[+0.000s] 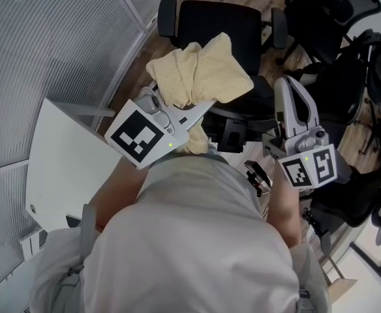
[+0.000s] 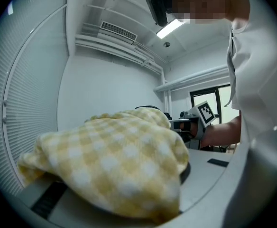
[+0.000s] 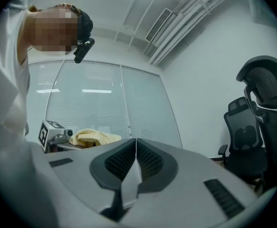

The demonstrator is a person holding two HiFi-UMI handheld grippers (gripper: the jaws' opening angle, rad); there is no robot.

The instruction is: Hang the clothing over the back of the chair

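A yellow-and-white checked garment (image 1: 200, 74) is bunched over the tip of my left gripper (image 1: 201, 109), whose jaws are shut on it. It hangs in the air above a black office chair (image 1: 229, 21), near the chair's back. In the left gripper view the garment (image 2: 115, 160) covers the jaws and most of the lower picture. My right gripper (image 1: 287, 83) is off to the right of the chair, level with the garment. Its jaws (image 3: 135, 144) are shut with the pads pressed together and nothing between them. The garment (image 3: 93, 137) shows to its left.
Several more black office chairs (image 1: 347, 25) crowd the right side. A white desk (image 1: 60, 168) stands at the left beside a glass wall with blinds (image 1: 47, 38). The floor under the chair is wood.
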